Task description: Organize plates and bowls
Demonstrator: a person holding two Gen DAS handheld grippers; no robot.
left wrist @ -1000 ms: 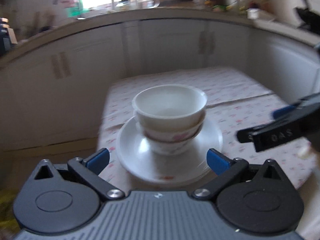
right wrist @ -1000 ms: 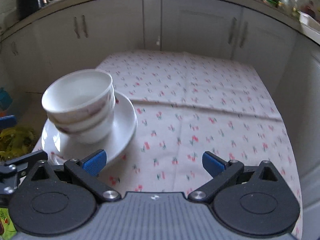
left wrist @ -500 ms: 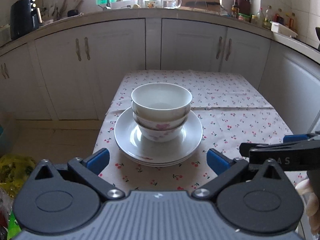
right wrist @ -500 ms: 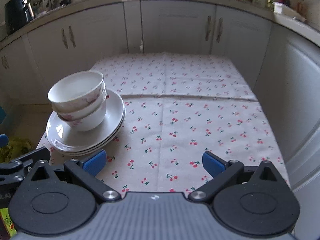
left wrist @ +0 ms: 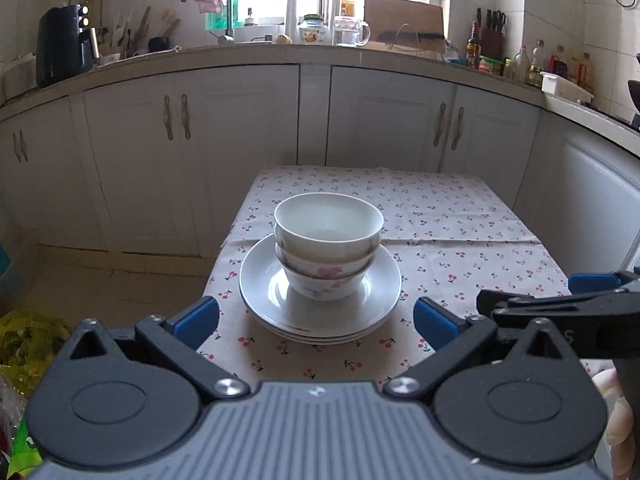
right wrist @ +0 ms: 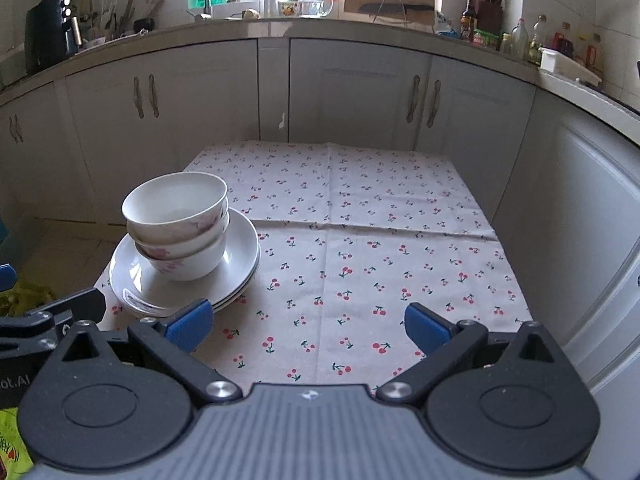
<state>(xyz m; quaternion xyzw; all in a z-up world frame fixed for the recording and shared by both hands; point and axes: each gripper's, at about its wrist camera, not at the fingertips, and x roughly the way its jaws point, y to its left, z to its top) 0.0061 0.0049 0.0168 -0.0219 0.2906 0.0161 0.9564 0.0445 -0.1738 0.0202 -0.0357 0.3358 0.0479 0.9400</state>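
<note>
Cabinets: pale panelled doors with curved dark handles ran in a bend behind the table, from 9 o'clock round to 3 o'clock.
Counter: a smooth worktop at 12 o'clock carried a black appliance, a tap with a pink cloth hung on it, jars, a glass jug and bottles.
Table: a rectangle under a creased cotton cloth printed with small red cherries; its whole right half lay bare.
Yellow bag: crumpled plastic on the floor at 8 o'clock of the left wrist view.
Plates: a stack of round, glossy white plates sat on the near left part of the table, dead ahead at 12 o'clock of the left gripper and at 10 o'clock of the right one.
Bowls: glazed white bowls with pink flower prints were nested upright on the middle of the top plate.
Left gripper: blue-padded fingers were spread wide, empty, short of the plate stack and not touching it.
Right gripper: fingers likewise parted and empty over bare cloth, just right of the stack; nothing stood between either gripper and the crockery.
</note>
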